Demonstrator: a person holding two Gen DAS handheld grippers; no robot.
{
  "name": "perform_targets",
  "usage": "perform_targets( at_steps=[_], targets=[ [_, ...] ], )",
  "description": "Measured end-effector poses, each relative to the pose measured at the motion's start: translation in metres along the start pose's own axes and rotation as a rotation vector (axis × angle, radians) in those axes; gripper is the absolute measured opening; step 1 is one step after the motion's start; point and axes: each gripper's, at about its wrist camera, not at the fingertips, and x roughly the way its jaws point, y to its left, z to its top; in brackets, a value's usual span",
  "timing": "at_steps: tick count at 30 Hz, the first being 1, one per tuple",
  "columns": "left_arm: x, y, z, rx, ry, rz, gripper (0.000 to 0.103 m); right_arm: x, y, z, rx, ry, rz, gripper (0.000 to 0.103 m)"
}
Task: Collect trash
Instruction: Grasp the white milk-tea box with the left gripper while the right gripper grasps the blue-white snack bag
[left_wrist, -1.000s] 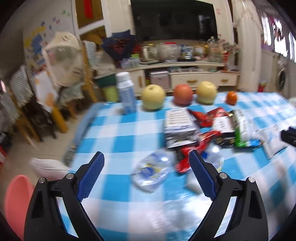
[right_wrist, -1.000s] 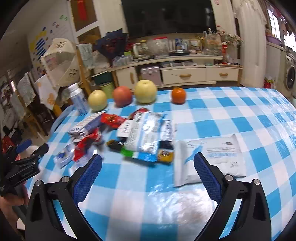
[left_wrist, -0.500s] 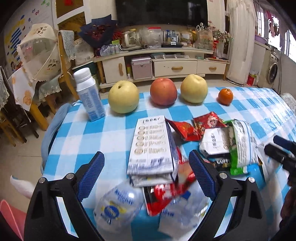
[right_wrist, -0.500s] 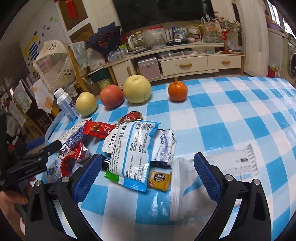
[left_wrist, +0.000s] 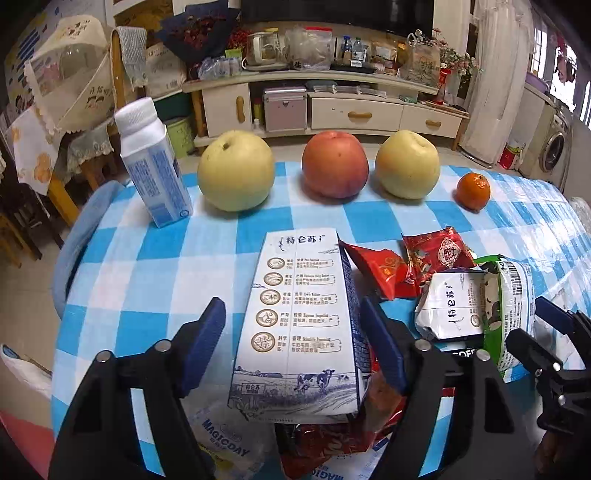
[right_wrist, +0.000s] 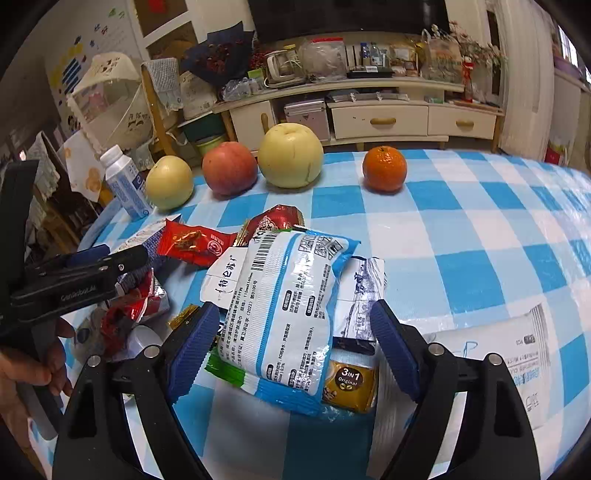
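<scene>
Straddling the pile from two sides, both claws stand wide and hold nothing. The counter (left_wrist: 155, 258), in its blue-and-white check, carries the trash heaped between them.

Largest under the left claw (left_wrist: 295, 347) is the flattened milk carton (left_wrist: 299, 325), lying between its pads with a gap on each side. Closing there could go wrong in my view: the carton rests on red wrappers (left_wrist: 332, 443) and a crushed clear bottle (left_wrist: 225, 446) just below the claw, so a squeeze may slide the slick carton forward or drag loose pieces off the near edge. Beyond the claw tips stand two pears, an apple (left_wrist: 335, 165) and a small bottle (left_wrist: 153, 166); a shoved carton could knock them, and they are not trash.

Between the pads of the right claw (right_wrist: 291, 350) lies the white-and-blue snack bag (right_wrist: 288, 314), stacked on a folded milk pouch (right_wrist: 362, 295) and a coffee sachet (right_wrist: 349, 380). The bag looks soft and glossy, so a pinch may catch only film and let the sachet drop.

Crowding is the other risk: the two claws are near each other and might collide.

Only the right view shows the white flat packet (right_wrist: 491, 362) to the right of its claw and the person's hand gripping the left tool. Only the left view shows the carton's full face and the bottle beneath it. No bin is clearly visible in either view.
</scene>
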Motion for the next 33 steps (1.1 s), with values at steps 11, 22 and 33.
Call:
perform_targets(
  at_steps=[11, 22, 33],
  targets=[
    [-0.005, 0.004, -0.008, -0.047, -0.002, -0.030, 0.057, 0.007, 0.017, -0.006, -0.134, -0.012, -0.061, 0.057],
    [-0.041, 0.024, -0.027, -0.104, -0.050, -0.059, 0.057, -0.001, 0.013, -0.011, -0.139, -0.016, -0.011, 0.042],
    [-0.095, 0.043, -0.069, -0.166, -0.112, -0.113, 0.057, -0.020, 0.012, -0.019, -0.128, -0.021, 0.052, 0.034]
  ],
)
